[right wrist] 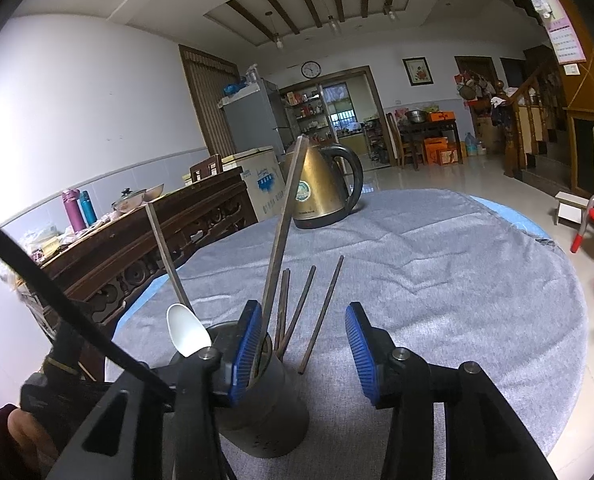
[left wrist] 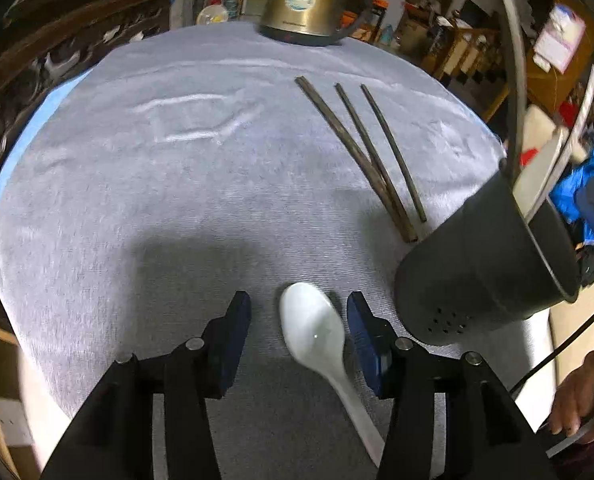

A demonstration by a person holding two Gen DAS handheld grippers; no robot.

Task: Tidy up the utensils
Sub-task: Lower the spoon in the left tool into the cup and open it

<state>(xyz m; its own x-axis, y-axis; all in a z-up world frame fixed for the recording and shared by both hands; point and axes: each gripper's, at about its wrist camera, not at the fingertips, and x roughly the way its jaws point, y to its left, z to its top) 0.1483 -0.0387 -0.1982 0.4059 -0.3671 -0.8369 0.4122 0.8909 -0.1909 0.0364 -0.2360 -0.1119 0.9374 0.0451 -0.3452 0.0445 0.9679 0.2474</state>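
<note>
Loosely, both claws [left wrist: 299, 340] [right wrist: 303, 354] released, three chopsticks [left wrist: 361, 156] flat, one spoon [left wrist: 317, 336] between

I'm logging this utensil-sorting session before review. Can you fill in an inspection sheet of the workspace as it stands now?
Surface: round table under a grey cloth, wrinkled.
Job's things: white ceramic spoon lying on the cloth; three dark chopsticks loose on it; dark utensil holder with a spoon and chopsticks standing inside.
Clutter: gold electric kettle at the far edge.
Grippers: left gripper open, straddling the spoon without touching; right gripper open, empty, one finger in front of the holder.
Cables: black cable beside the holder.
Surroundings: carved wooden sideboard, fridge, red chair.
</note>
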